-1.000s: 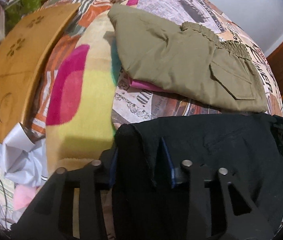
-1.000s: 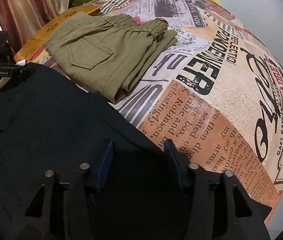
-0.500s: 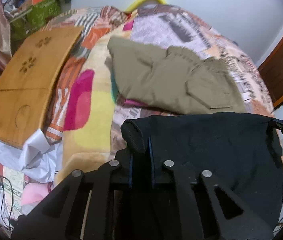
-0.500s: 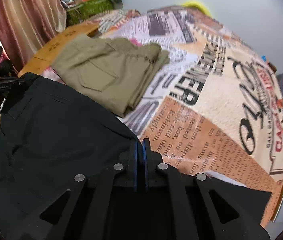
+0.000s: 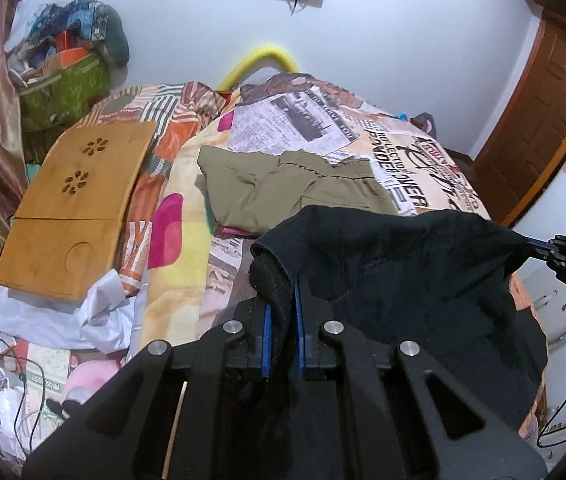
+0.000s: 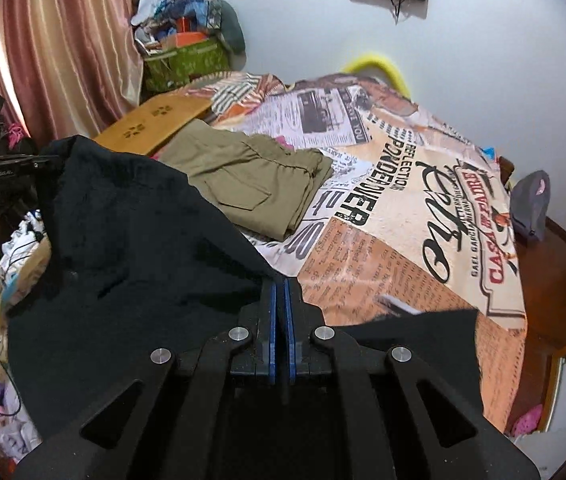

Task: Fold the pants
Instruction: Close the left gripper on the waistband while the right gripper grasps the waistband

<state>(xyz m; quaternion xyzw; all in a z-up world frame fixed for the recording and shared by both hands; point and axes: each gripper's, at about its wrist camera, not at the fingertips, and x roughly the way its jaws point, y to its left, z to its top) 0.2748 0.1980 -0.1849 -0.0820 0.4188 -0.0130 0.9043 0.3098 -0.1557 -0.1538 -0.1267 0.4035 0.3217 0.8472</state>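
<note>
Black pants (image 5: 403, 272) hang stretched between my two grippers above the near edge of the bed; they also fill the left of the right wrist view (image 6: 131, 248). My left gripper (image 5: 282, 300) is shut on a bunched corner of the black pants. My right gripper (image 6: 280, 292) is shut on the other edge, and it shows at the far right of the left wrist view (image 5: 539, 246). Folded olive pants (image 5: 291, 188) lie on the bed behind, also in the right wrist view (image 6: 255, 184).
The bed has a newspaper-print cover (image 6: 423, 208) and a colourful blanket (image 5: 171, 224). A wooden lap tray (image 5: 75, 208) lies at the left. A green basket (image 5: 63, 88) stands by the curtain. Clutter and cables (image 5: 23, 380) lie beside the bed. A brown door (image 5: 543, 120) is right.
Both grippers closed on the black pants, which lay flat on the bed, and lifted them up and back. The views now show the wall and more of the room.
</note>
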